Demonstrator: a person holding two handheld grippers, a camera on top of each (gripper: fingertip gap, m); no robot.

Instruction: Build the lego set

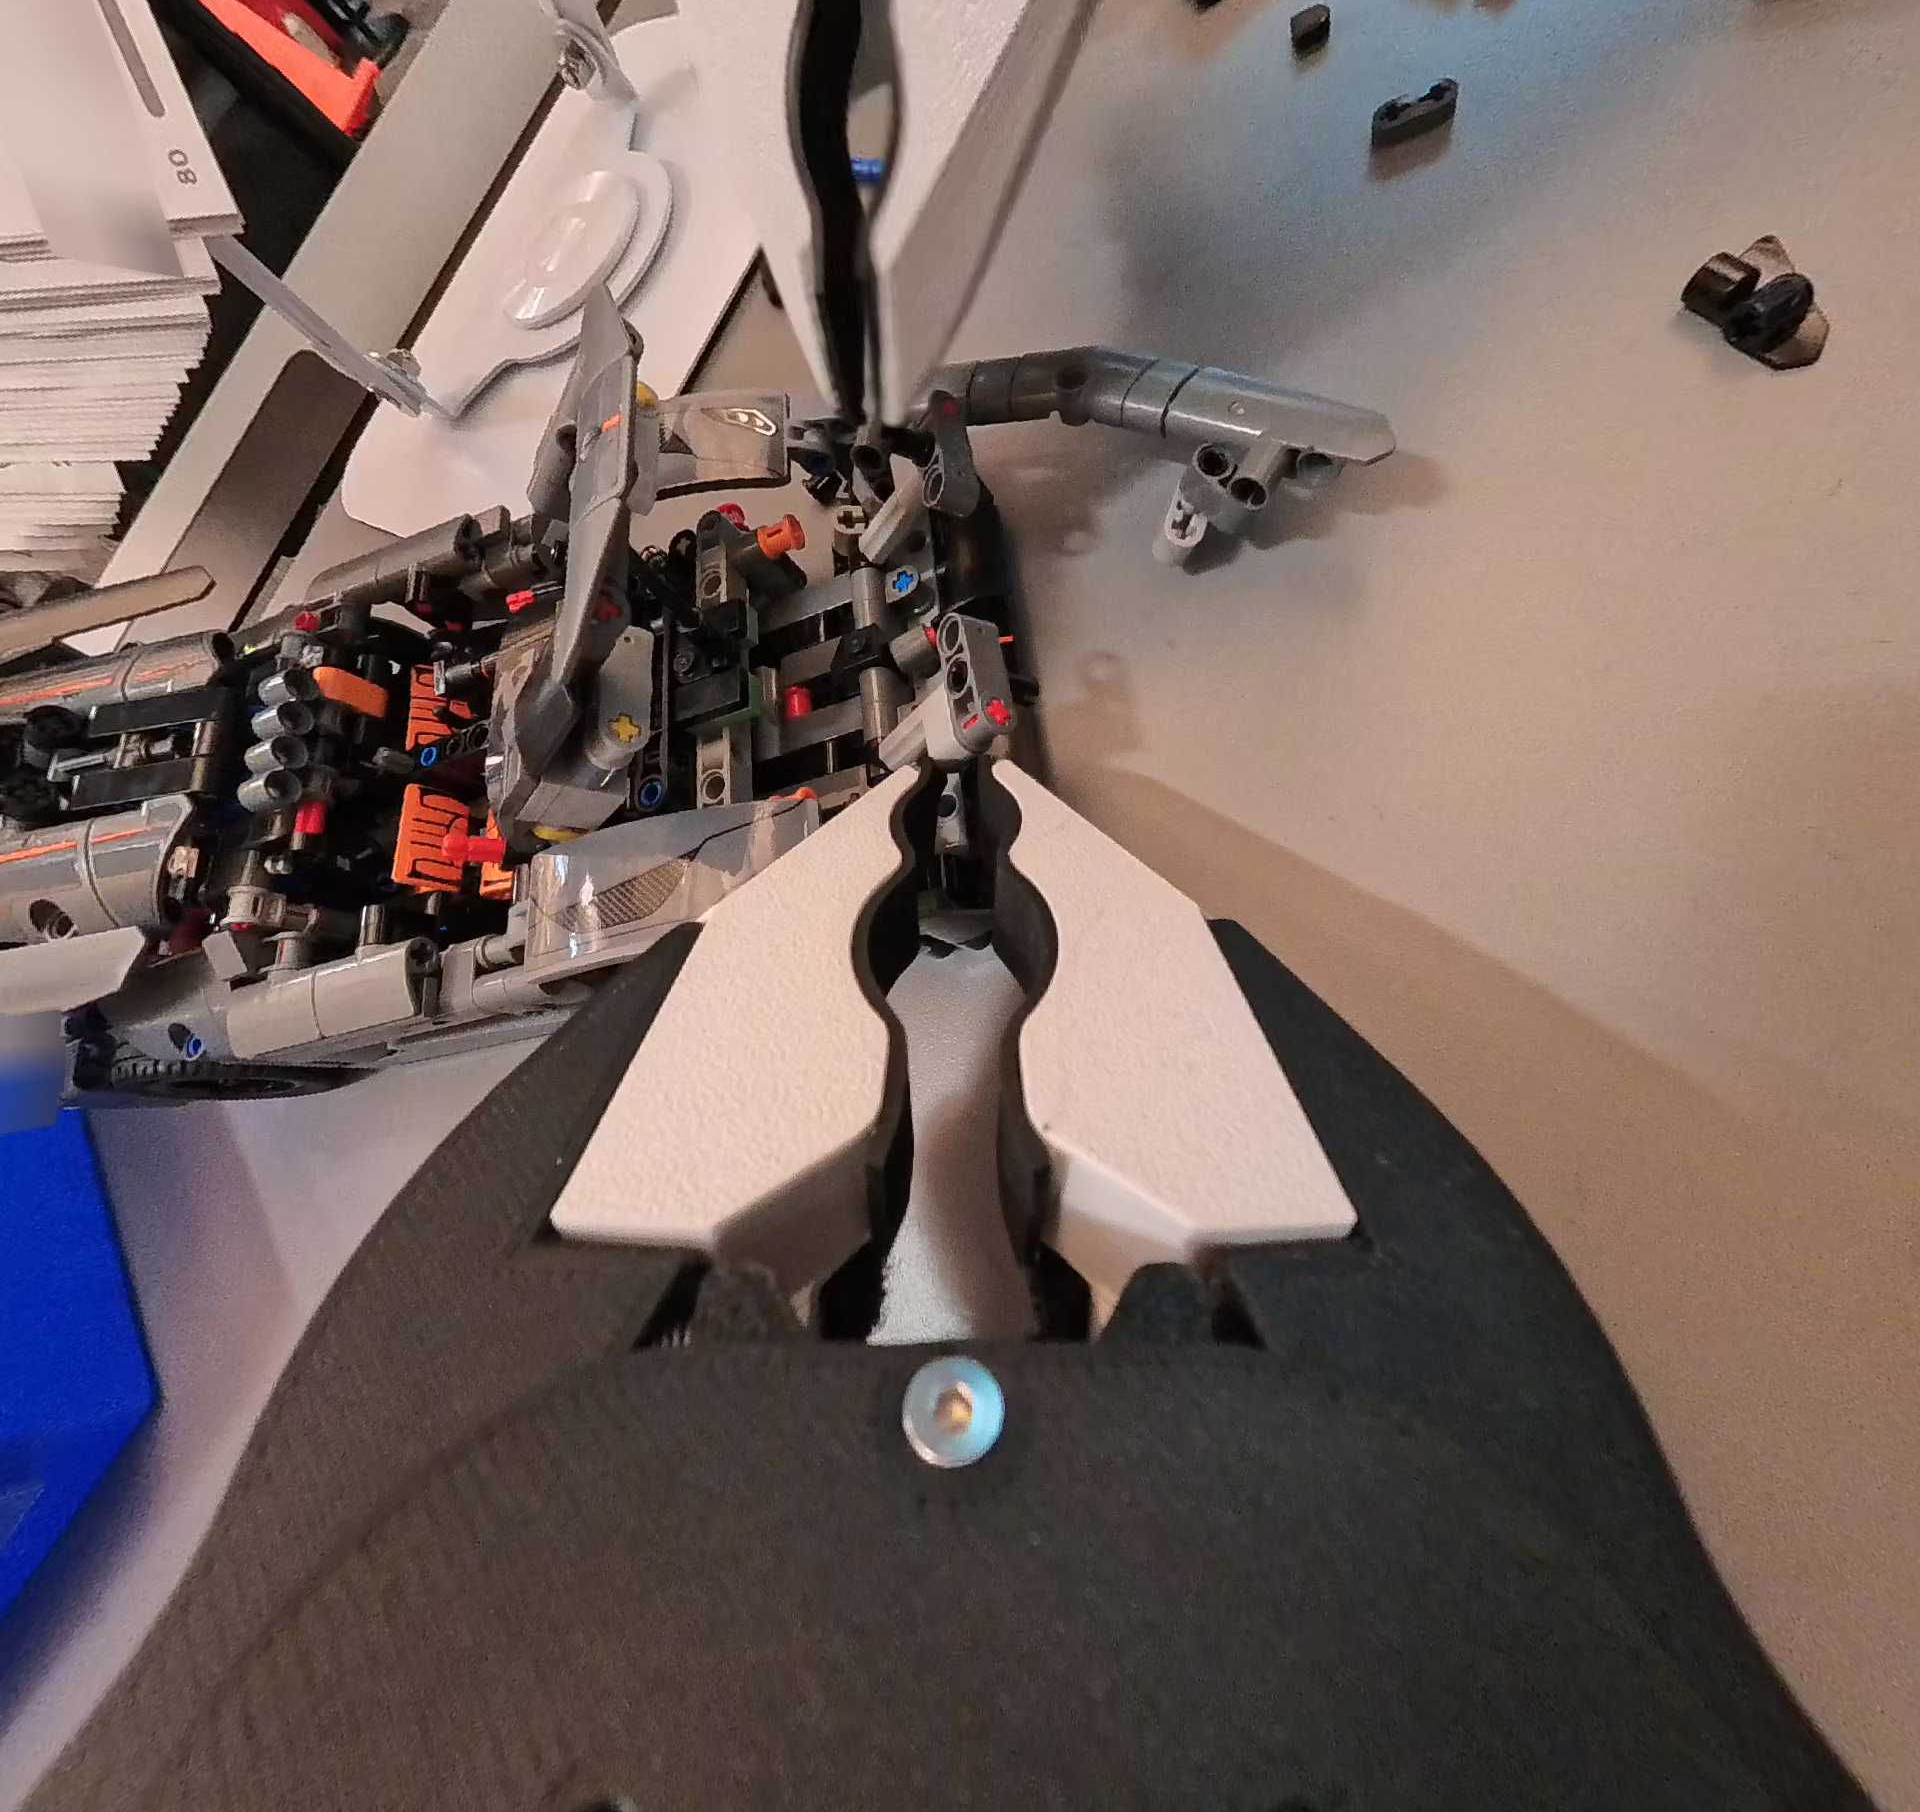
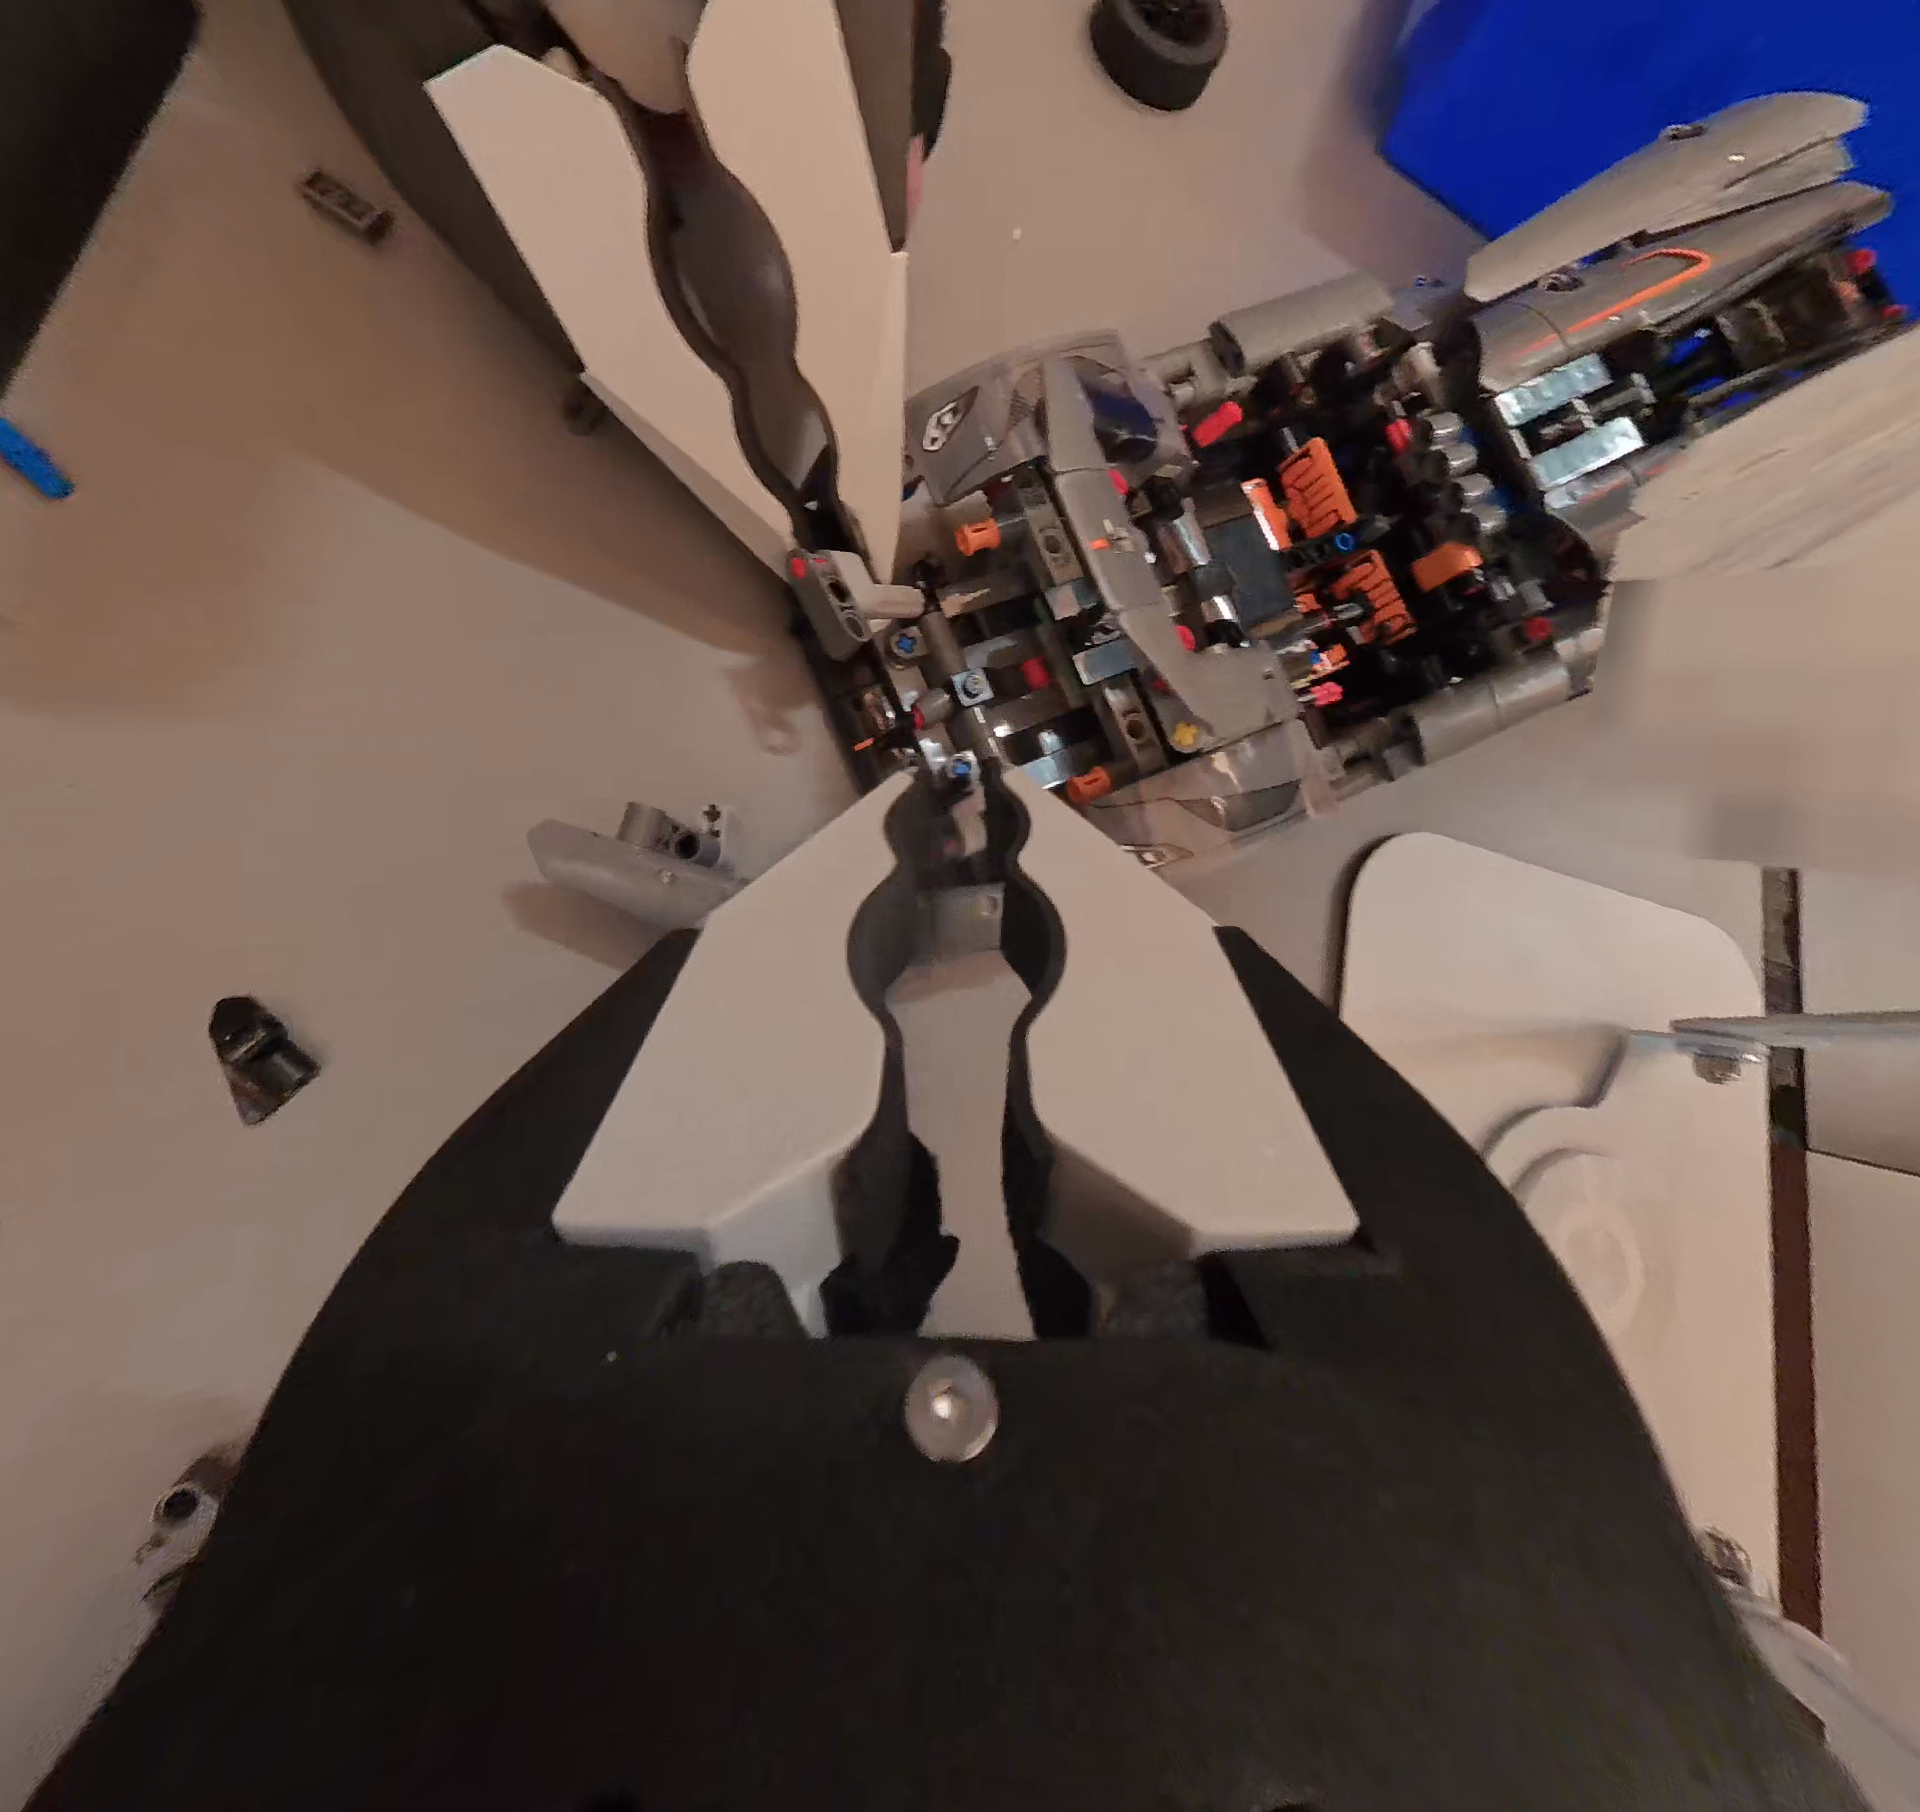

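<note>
Where tips meet: lego car [image 1: 623, 723] between each hand-held gripper [image 1: 956, 775].

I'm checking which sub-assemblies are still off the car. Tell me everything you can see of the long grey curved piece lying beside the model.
The long grey curved piece is a chain of matte grey plastic panels and connectors forming a bent arm that tapers to a flat blade. A light grey connector block with round pin holes hangs under the blade. It lies flat on the beige table, its inner end beside the car's open end; whether they are joined is unclear.
</note>
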